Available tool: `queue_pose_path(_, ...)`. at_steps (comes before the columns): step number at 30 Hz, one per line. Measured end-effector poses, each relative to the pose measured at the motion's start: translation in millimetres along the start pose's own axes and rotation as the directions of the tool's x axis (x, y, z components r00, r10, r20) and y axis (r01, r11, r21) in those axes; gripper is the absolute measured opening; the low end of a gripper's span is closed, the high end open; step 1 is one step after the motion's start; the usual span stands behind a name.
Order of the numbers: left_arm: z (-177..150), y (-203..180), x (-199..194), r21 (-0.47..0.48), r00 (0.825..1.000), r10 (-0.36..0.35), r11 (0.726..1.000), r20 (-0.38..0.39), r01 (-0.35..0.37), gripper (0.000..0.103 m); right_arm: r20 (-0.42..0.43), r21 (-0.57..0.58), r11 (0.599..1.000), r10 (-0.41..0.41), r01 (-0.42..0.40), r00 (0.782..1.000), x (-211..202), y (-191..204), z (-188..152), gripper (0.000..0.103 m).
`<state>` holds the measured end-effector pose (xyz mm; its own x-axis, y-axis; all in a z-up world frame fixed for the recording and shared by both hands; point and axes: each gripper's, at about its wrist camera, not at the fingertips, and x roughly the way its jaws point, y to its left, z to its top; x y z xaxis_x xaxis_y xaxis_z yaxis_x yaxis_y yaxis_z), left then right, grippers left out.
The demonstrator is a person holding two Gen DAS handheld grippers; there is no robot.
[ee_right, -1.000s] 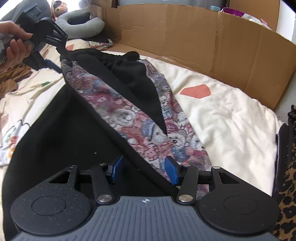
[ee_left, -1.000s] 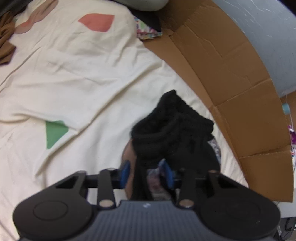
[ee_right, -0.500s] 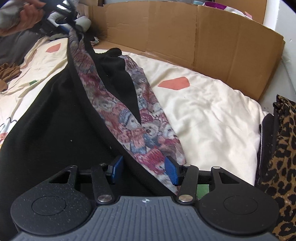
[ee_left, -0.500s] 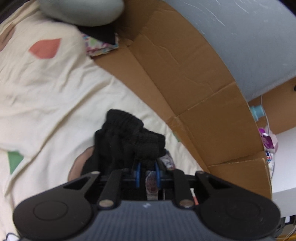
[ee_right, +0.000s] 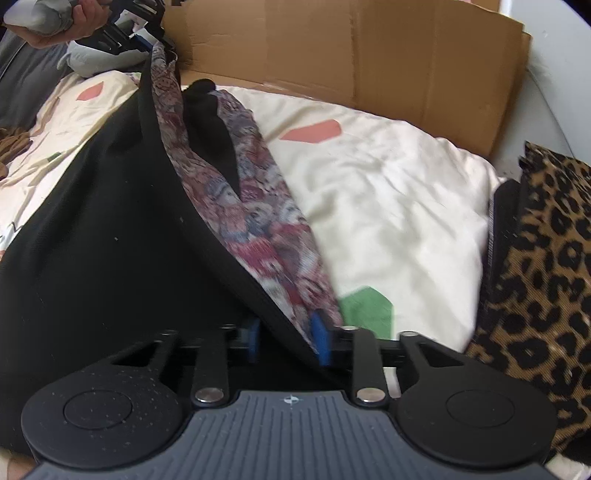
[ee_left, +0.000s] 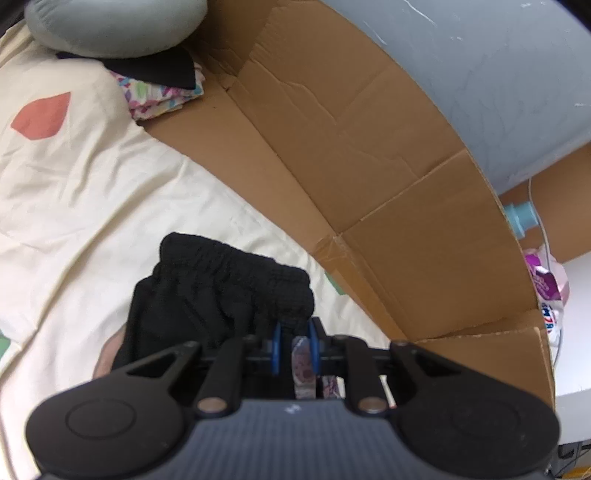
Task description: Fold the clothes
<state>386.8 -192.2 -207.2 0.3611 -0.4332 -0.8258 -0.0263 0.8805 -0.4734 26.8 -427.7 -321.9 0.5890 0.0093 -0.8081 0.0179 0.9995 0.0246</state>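
Observation:
A black garment [ee_right: 92, 229] with a bear-print lining [ee_right: 258, 221] is stretched between my two grippers above the cream bedsheet [ee_right: 388, 192]. My left gripper [ee_left: 294, 345] is shut on its ribbed black end [ee_left: 236, 291]; the same gripper shows at the top left of the right wrist view [ee_right: 144, 35], held high. My right gripper [ee_right: 288, 341] has closed on the garment's lower edge, its blue pads pressing the black hem and lining.
A brown cardboard wall [ee_left: 369, 166] borders the bed [ee_right: 351, 55]. A grey pillow [ee_left: 110, 26] and folded clothes [ee_left: 162, 92] lie at the head. A leopard-print cloth [ee_right: 535, 277] lies on the right. A brown garment [ee_right: 14, 144] lies at far left.
My left gripper closed on the black end and lifted it up and away. My right gripper moved onto the lower edge and its jaws closed on it.

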Motion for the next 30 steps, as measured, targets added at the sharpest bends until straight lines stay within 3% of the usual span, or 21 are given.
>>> queue_pose_path(5,3,-10,10,-0.003,1.000,0.009,1.000,0.001,-0.009,0.016,-0.029,0.043,0.999,0.025,-0.023,0.999,-9,-16,-13,0.003)
queue_pose_path(14,7,-20,43,-0.021,0.999,0.047,0.999,0.006,-0.046,0.015,-0.072,0.209,0.966,0.169,-0.151,0.983,-19,-46,-25,0.000)
queue_pose_path(22,8,-27,79,0.002,0.996,0.094,0.996,0.001,-0.094,0.015,-0.094,0.335,0.925,0.219,-0.177,0.971,-3,-68,-31,0.004)
queue_pose_path(28,7,-35,106,0.068,0.990,0.141,0.988,-0.010,-0.140,0.015,-0.104,0.341,0.922,0.228,-0.180,0.968,-1,-68,-31,0.007)
queue_pose_path(30,8,-36,112,0.083,0.989,0.150,0.985,-0.012,-0.148,0.020,-0.113,0.339,0.924,0.225,-0.175,0.968,-1,-68,-28,0.010)
